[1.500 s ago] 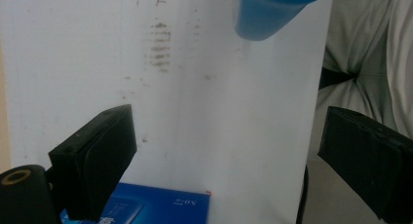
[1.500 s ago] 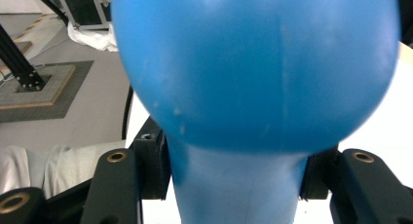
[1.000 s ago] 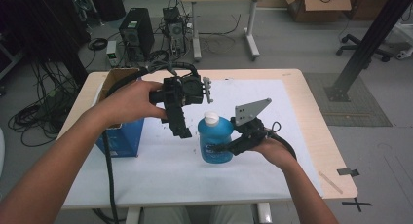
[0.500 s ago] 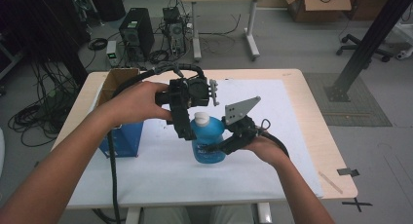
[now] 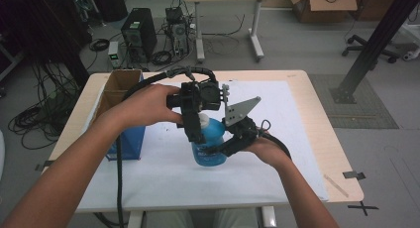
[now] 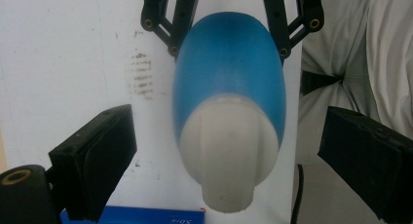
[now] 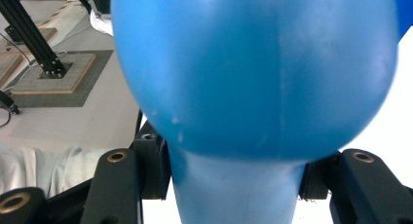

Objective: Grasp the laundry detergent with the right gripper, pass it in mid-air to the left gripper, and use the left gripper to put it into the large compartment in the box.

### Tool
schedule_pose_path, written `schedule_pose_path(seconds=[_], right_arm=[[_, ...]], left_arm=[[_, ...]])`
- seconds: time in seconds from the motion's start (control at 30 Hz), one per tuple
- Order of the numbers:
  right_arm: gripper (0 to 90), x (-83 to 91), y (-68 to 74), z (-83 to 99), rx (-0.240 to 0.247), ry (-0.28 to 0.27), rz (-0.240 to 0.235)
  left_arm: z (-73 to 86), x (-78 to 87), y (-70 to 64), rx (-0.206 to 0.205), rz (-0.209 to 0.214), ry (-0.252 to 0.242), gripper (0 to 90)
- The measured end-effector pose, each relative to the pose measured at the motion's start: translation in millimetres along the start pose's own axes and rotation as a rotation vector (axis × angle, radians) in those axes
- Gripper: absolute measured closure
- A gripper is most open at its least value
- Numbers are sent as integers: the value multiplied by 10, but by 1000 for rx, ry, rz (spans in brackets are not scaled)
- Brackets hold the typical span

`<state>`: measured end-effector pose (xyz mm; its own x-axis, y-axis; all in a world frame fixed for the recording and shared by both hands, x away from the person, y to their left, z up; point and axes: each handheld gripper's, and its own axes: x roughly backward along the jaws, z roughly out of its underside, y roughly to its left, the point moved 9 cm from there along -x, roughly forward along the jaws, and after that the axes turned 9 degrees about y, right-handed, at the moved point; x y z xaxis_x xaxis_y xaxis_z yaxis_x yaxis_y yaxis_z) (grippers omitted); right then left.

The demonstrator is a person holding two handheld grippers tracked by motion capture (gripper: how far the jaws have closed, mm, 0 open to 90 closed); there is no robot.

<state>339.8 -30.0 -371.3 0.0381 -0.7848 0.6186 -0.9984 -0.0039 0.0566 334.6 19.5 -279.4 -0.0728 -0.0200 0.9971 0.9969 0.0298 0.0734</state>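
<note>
A blue bottle [image 5: 209, 149] with a white cap [image 5: 202, 120] is held at the middle of the table, cap upward. My right gripper [image 5: 225, 146] is shut on its body from the right; in the right gripper view the blue bottle [image 7: 253, 68] bulges between the black fingers [image 7: 122, 180]. My left gripper [image 5: 195, 131] hangs over the bottle top, open. In the left gripper view its pads [image 6: 97, 156] stand wide on either side of the cap [image 6: 226, 151], not touching it. The bottle's blue body [image 6: 229, 73] runs away from the camera.
A white mat [image 5: 287, 158] covers most of the wooden table [image 5: 317, 99]. A blue box [image 5: 130, 141] and an open cardboard box [image 5: 119, 86] stand at the left. Cables trail from both grippers. Computers and table legs are on the floor beyond.
The right gripper has carried the bottle a little to the left. The left gripper has come over it, so its open jaws now straddle the cap.
</note>
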Motion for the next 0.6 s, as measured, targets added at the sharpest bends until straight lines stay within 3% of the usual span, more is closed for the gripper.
schedule_pose_path(seconds=[0.6], right_arm=[[433,7,10,-6,3,-3,0]], left_arm=[[-75,-174,-2,-16,12,23,113]])
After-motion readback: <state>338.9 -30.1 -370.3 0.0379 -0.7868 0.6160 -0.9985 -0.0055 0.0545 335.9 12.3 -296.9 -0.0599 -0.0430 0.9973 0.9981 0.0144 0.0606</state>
